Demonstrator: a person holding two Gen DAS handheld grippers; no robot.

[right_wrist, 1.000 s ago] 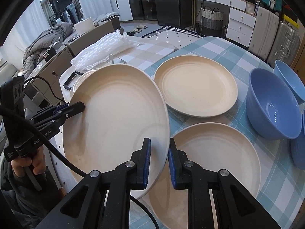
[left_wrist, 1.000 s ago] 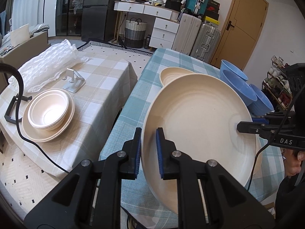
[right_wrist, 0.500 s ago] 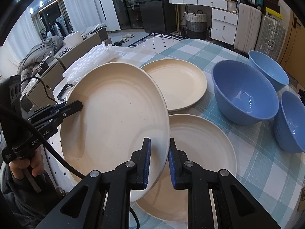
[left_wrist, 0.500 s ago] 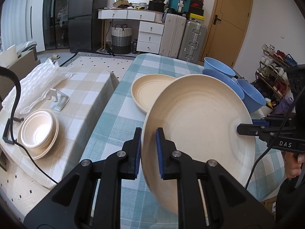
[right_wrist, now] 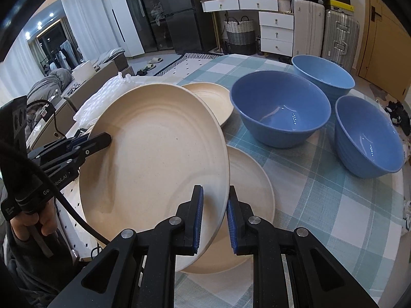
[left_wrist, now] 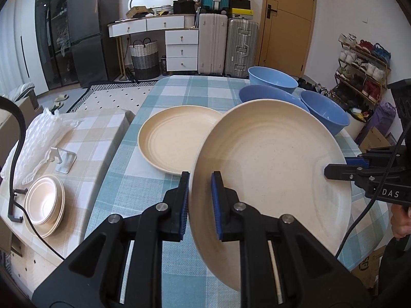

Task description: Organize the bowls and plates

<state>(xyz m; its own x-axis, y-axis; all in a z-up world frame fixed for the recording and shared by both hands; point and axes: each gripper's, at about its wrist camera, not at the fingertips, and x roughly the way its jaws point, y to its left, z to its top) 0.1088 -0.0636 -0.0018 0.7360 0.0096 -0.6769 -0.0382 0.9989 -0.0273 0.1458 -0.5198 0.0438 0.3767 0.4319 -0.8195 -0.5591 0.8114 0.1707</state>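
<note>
Left wrist: both tongs (left_wrist: pixel 200 200) clamp plate (left_wrist: pixel 269 169) rim.

You are in a home, in a big living room. You can see a tall dark fridge (left_wrist: pixel 88 28) by the wall and a white dresser (left_wrist: pixel 177 43) with drawers and a mirror on top. Suitcases (left_wrist: pixel 227 43) stand next to a brown door (left_wrist: pixel 286 20). A shoe rack (left_wrist: pixel 359 64) full of shoes is on the right. A woven basket (left_wrist: pixel 143 57) sits on the floor. Slippers (right_wrist: pixel 152 61) lie by a rug. A sofa (right_wrist: pixel 92 77) with a grey blanket is by long white curtains (right_wrist: pixel 82 23). The table (right_wrist: pixel 321 179) has a checked cloth.
</note>
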